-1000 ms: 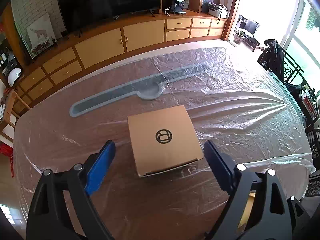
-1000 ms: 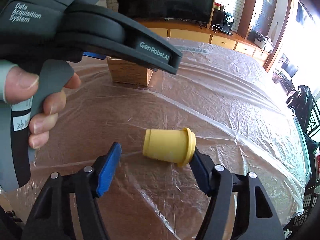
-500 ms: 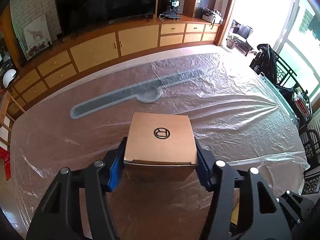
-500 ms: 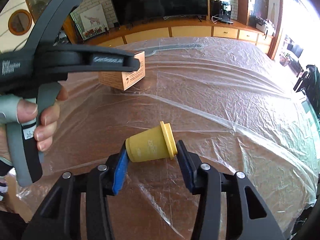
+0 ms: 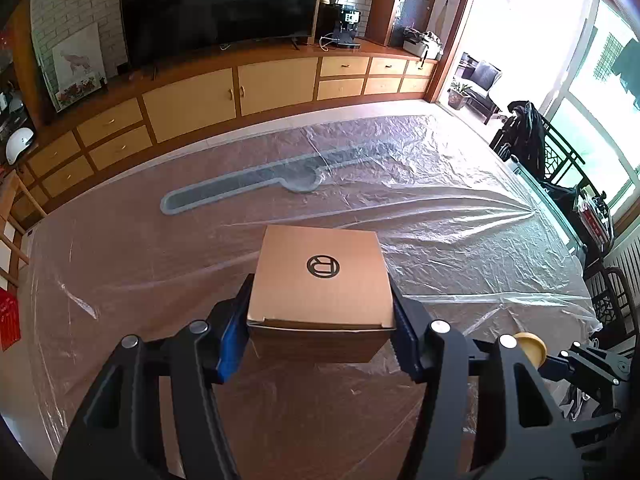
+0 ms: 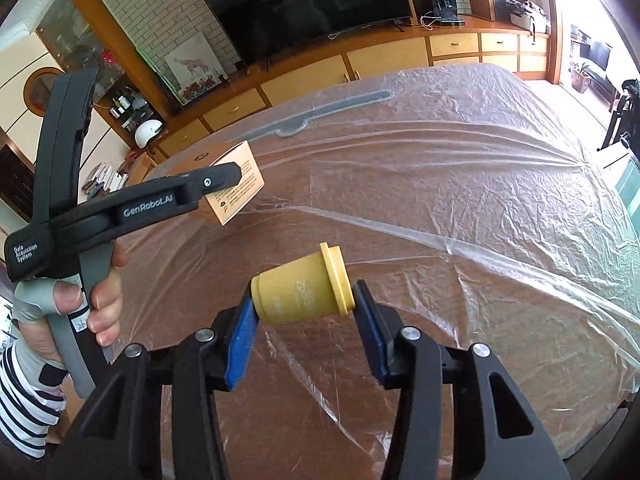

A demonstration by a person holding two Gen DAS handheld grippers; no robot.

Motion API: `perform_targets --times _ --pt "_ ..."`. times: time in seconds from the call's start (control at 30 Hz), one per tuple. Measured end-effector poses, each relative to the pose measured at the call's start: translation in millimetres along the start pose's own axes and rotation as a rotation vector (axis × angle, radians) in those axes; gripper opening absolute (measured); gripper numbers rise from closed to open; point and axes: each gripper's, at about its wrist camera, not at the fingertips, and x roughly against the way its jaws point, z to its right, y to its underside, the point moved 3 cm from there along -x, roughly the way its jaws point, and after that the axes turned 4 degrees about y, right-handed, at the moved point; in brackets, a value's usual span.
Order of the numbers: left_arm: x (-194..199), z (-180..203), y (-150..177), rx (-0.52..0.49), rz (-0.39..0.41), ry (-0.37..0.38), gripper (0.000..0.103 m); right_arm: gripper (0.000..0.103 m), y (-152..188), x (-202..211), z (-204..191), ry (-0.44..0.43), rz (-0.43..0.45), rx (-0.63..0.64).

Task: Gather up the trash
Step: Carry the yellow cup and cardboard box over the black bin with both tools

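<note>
A brown cardboard box [image 5: 320, 280] with a round black logo on top sits clamped between the blue pads of my left gripper [image 5: 320, 336], lifted above the plastic-covered table [image 5: 440, 208]. In the right wrist view the same box [image 6: 240, 184] hangs in the left gripper's black frame [image 6: 160, 204]. My right gripper [image 6: 304, 312] is shut on a yellow paper cup [image 6: 304, 288] lying sideways, rim to the right, held off the table. The cup's rim [image 5: 530, 350] shows at the right in the left wrist view.
Crinkled clear plastic sheeting covers the brown table. A long grey inlay [image 5: 248, 188] runs across the far side. A wooden cabinet with a TV [image 5: 216, 4] stands behind. Dark chairs [image 5: 532, 148] line the right edge.
Both grippers closed, the left on the box and the right on the cup. Both objects have been lifted off the table and raised further.
</note>
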Motion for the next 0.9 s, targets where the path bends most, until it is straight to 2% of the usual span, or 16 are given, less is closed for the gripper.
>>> perform_targets --times 0.3,0.9 --pt "35 2 28 0.036 0.031 0.012 0.060 0.046 3 20 12 -0.090 -0.020 -0.023" --pt "95 20 97 0.086 0.052 0.028 0.060 0.046 18 56 22 -0.183 -0.044 -0.001"
